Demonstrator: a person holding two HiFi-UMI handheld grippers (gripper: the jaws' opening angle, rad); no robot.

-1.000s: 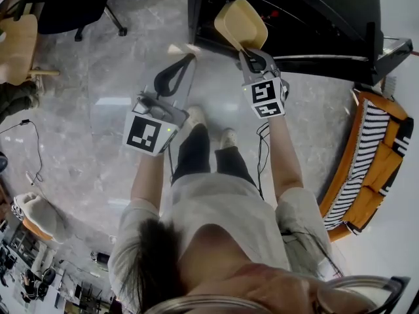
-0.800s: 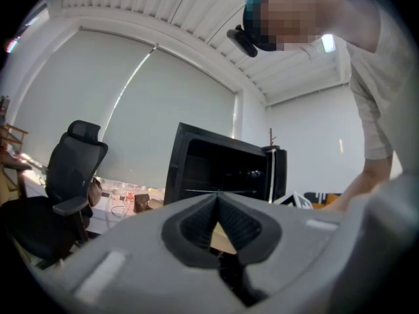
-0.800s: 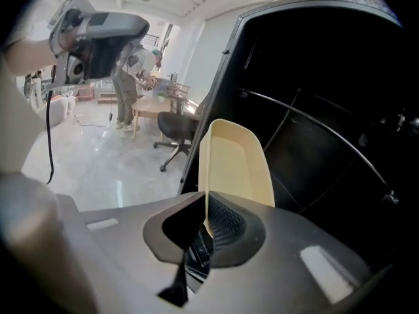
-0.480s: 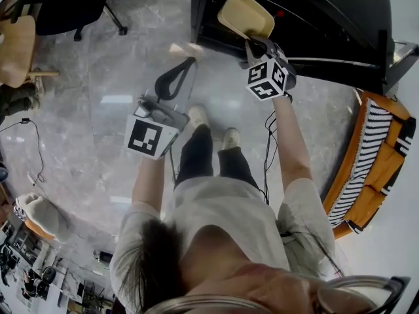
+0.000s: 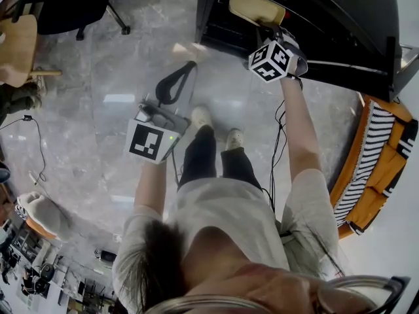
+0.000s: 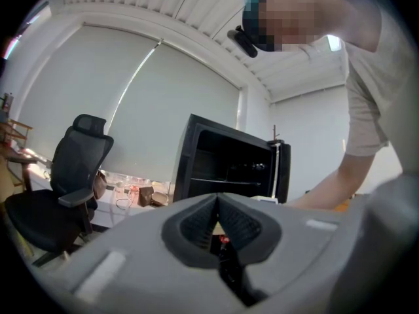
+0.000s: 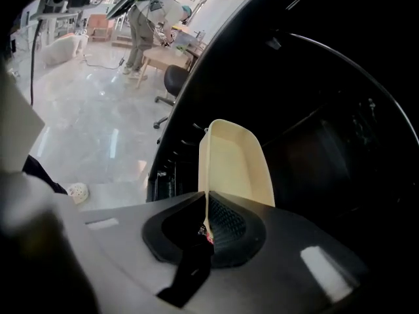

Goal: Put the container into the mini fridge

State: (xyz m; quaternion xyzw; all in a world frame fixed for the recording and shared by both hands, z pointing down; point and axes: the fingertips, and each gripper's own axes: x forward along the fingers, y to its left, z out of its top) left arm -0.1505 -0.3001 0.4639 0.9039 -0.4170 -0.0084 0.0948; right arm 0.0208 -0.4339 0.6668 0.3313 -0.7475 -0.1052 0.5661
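right gripper (image 5: 271,26) forward, container (image 5: 256,6) entering mini fridge (image 5: 340,25)

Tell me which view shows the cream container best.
The right gripper view: the container fills the centre, its rim pinched in the right tool, against the dark mini fridge. The head view shows the container small at the top edge. The left gripper view shows no clear container.

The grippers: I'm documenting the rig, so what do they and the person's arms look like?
Both left gripper and right gripper: grey moulded bodies, black ribbed pads, each with a white cube of black square markers. A black cable hangs by the right arm. Short, pale sleeves.
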